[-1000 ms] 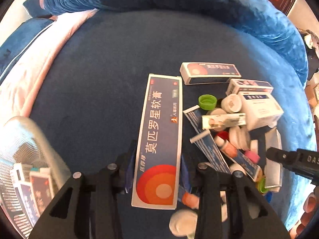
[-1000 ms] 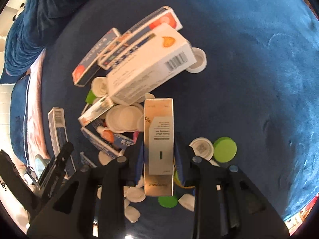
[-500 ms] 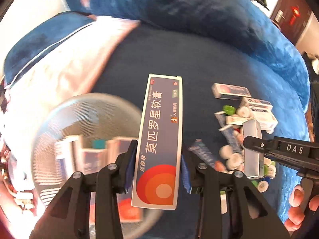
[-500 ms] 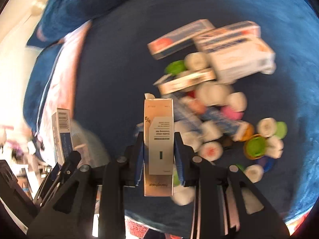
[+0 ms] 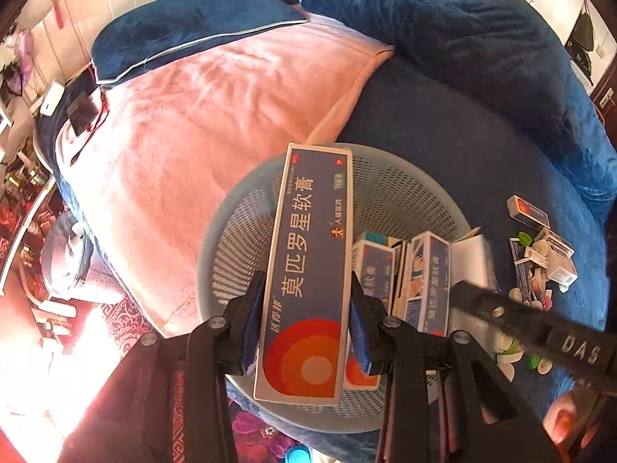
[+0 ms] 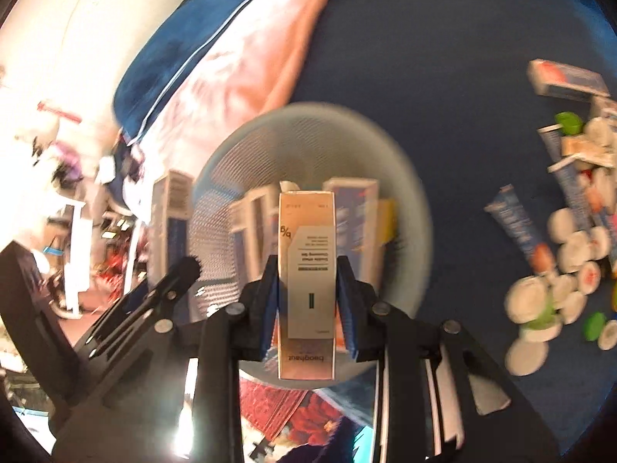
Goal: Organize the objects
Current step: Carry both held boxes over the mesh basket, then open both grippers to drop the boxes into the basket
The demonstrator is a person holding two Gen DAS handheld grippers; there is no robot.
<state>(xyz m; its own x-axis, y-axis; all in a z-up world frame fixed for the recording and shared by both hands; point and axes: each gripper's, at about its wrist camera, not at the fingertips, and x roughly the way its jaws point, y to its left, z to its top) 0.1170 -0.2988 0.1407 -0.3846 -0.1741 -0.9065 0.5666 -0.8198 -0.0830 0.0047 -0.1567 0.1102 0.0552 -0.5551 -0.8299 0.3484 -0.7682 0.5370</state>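
**Fingers full, both boxes poised over the basket**

Fingers (image 5: 254,308) of the left gripper (image 5: 306,320) clamp the long blue ointment box (image 5: 308,281) by its long sides, lengthwise and pointing down, so it looks lined up to slide in beside the boxes (image 5: 424,274) already standing in the pale mesh basket (image 5: 405,189). The right gripper (image 6: 308,297) pinches a slim gold carton (image 6: 306,270) the same way, narrow sides between the blue pads, right above that basket's mouth; its jaws are just starting to ease apart, though the carton sits between them yet.

The left camera is sharp: you can read the basket's perforated wall, the pink blanket (image 5: 216,115) on the bed behind it, and the right tool crossing in at the lower right. The right camera is smeared, but it alone gives a fuller sweep of the leftover pile (image 6: 570,231) of tubes and caps on the blue bedding (image 6: 443,77), well apart from the basket.
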